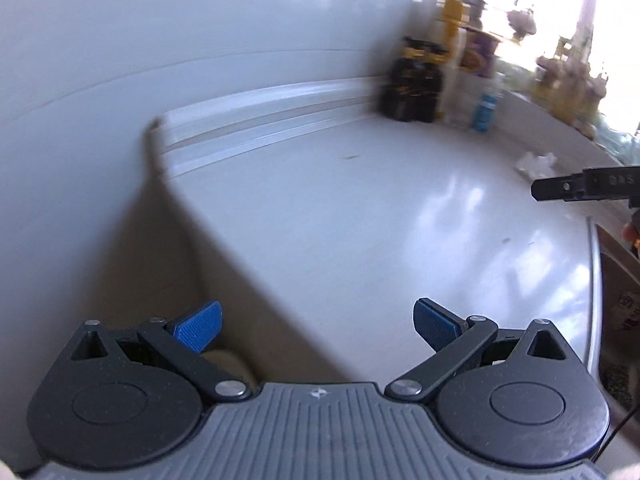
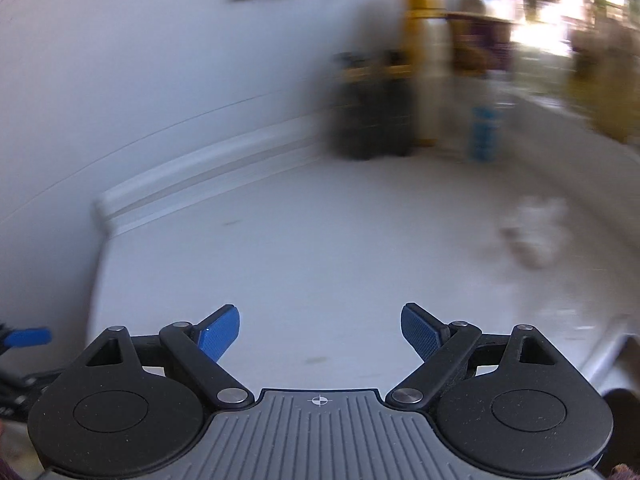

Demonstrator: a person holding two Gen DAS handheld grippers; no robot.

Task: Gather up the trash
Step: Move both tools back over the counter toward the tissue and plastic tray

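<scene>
- Clearly the trash here is a crumpled white tissue (image 2: 534,236), lying on the white desk (image 2: 320,264) ahead and to the right of the right gripper (image 2: 320,332)
- In the left wrist view the same tissue (image 1: 536,163) sits far to the right, well apart from the left gripper (image 1: 316,326), with a black part of the right gripper (image 1: 580,187) reaching in just beside it
- The right fingers (image 2: 222,330) are spread wide with nothing between them; the left fingers (image 1: 200,324) are likewise wide and empty
- The right hand is the nearer one by my reading, so the pickup looks like its job: the tissue lies forward and rightward of its fingers, not in line with them, so a swing to the right comes before any closing
- The wad is a rough lump; no clear long axis can be told through the motion blur, so grip angle likely matters little
- At the back of the desk stand blurred things: a dark bag (image 1: 412,88), a yellow-topped container (image 1: 454,20) and a blue-labelled bottle (image 1: 486,110), all well apart from the tissue
- At the right edge of the left view a metal rim (image 1: 596,280) borders a sunken area; what it is cannot be told
- The task looks barely begun, with the tissue not yet touched
</scene>
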